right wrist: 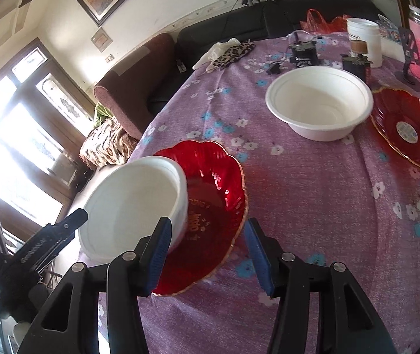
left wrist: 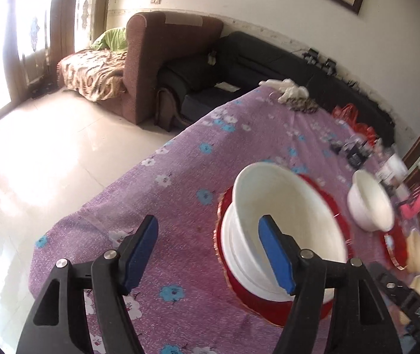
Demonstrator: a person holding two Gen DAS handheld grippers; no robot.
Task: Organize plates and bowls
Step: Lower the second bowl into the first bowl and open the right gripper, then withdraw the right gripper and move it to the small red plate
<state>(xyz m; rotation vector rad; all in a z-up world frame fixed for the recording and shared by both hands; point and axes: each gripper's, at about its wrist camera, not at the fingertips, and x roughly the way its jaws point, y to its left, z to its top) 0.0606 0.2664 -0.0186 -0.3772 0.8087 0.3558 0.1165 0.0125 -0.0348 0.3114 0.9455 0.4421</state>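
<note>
I have both claws apart, left claw (left wrist: 210, 253) and right claw (right wrist: 207, 253), off the bowl (right wrist: 133, 203) on the red plate (right wrist: 210, 194); next, grasp the far bowl (right wrist: 319, 103).

On the near red plate (right wrist: 210, 206) you can make out one gold Chinese character, 囍, at its centre, with a short curved line of gold letters at its 12 o'clock, too small to read. The far red plate (right wrist: 407, 126), at your 2 o'clock, carries a round sticker whose print is illegible. White lettering on the dark jar (right wrist: 303, 53) at your 1 o'clock is blurred.
</note>
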